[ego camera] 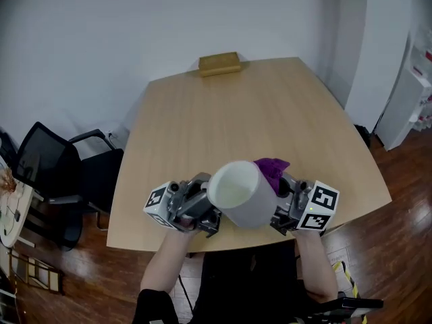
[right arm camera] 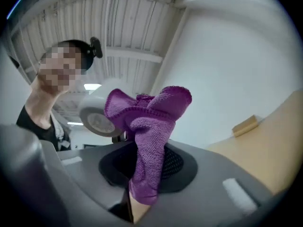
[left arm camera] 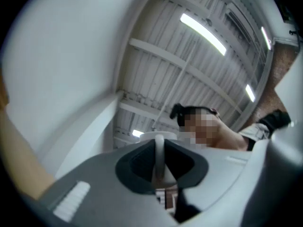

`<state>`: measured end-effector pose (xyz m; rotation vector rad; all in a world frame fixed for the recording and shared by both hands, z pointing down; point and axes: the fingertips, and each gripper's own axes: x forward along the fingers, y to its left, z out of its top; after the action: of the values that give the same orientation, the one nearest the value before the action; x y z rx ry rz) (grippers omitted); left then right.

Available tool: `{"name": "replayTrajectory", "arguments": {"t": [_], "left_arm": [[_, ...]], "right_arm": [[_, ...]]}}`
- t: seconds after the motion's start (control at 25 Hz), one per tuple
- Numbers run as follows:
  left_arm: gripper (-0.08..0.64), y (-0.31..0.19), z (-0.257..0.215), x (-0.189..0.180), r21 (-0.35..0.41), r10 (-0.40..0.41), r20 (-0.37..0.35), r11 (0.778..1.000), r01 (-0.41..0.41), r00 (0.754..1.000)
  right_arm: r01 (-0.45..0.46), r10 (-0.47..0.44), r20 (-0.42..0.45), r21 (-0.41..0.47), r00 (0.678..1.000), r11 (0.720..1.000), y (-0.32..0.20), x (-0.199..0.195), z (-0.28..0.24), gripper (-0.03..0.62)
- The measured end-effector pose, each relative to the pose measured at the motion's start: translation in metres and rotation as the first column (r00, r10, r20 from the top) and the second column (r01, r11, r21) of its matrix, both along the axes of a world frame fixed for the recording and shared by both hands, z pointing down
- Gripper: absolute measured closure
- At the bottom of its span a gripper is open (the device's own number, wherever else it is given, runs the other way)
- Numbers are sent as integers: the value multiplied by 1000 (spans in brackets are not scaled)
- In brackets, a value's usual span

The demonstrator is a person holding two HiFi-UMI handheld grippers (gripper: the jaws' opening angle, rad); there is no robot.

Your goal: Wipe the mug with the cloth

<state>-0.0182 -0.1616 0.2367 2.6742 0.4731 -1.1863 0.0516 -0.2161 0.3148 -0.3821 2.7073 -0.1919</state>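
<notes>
Above table (ego camera: 223,106) edge: left gripper (ego camera: 209,214) fingers pinch mug (ego camera: 239,193) handle; right gripper (ego camera: 279,209) fingers pinch purple cloth (right arm camera: 149,126) beside mug.

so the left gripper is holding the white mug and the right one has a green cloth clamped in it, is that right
Not green: the cloth clamped in the right gripper is purple, as the right gripper view shows. The left gripper does hold the white mug.

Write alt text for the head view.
A person holds a white mug in the left gripper above the near edge of a wooden table, while the right gripper holds a purple cloth at its side. A tan block sits at the far edge.
</notes>
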Motion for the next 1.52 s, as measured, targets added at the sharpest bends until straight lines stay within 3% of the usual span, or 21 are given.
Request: {"name": "replayTrajectory", "arguments": {"t": [0.08, 0.16, 0.28, 0.44, 0.52, 0.64, 0.72, 0.8, 0.88, 0.92, 1.04, 1.08, 1.16, 1.28, 1.36, 1.52], "left_arm": [[494, -35, -1, -21, -197, -15, -137, 980, -12, 990], [494, -63, 6, -40, -341, -47, -238, 939, -38, 970], [495, -77, 11, -45, -417, -64, -301, 906, -71, 951], [495, -71, 10, -32, -416, -49, -319, 904, -94, 947], [495, -69, 11, -31, -399, -79, -286, 916, -43, 955], [495, -73, 20, -26, -355, -143, -156, 932, 79, 977], [495, -80, 25, -22, -326, -198, -45, 929, 173, 979], [495, -89, 26, -24, -290, -270, 48, 917, 273, 962], [495, -95, 24, -24, -200, -362, 144, 901, 385, 921], [495, -96, 24, -21, -129, -413, 196, 888, 441, 889], [495, -98, 29, -3, 150, -566, 330, 821, 550, 755], [495, -99, 33, 2, 236, -607, 358, 794, 560, 710], [495, -103, 44, 9, 352, -652, 402, 758, 549, 643], [494, -114, 69, 17, 438, -672, 478, 741, 509, 566], [494, -124, 85, 20, 459, -674, 515, 739, 494, 530], [494, -147, 109, 15, 412, -649, 544, 758, 505, 531]], "right_arm": [[-120, 115, 175, 22, 978, 992, -4, 35, -28, 511], [-201, 166, 288, 96, 943, 975, 7, 51, -58, 512], [-296, 242, 227, 247, 943, 923, 24, 23, -73, 512], [-364, 371, 53, 362, 927, 858, 25, -17, -53, 512], [-376, 437, -94, 370, 895, 850, 16, -30, -27, 512], [-385, 469, -275, 310, 839, 870, -13, -33, 16, 512], [-419, 472, -302, 227, 828, 879, -32, -18, 34, 512], [-446, 453, -269, 89, 850, 890, -47, 5, 42, 511], [-431, 413, -173, -76, 894, 899, -56, 30, 41, 511], [-418, 403, -126, -138, 907, 898, -59, 42, 40, 511], [-376, 384, -12, -232, 923, 897, -64, 70, 33, 511], [-362, 377, 18, -244, 926, 900, -64, 75, 30, 511], [-349, 373, 48, -255, 927, 902, -65, 80, 27, 511], [-345, 370, 49, -264, 928, 901, -67, 80, 27, 511], [-347, 371, 43, -268, 928, 899, -67, 80, 29, 511], [-362, 385, 34, -276, 922, 890, -69, 85, 34, 511]]}}
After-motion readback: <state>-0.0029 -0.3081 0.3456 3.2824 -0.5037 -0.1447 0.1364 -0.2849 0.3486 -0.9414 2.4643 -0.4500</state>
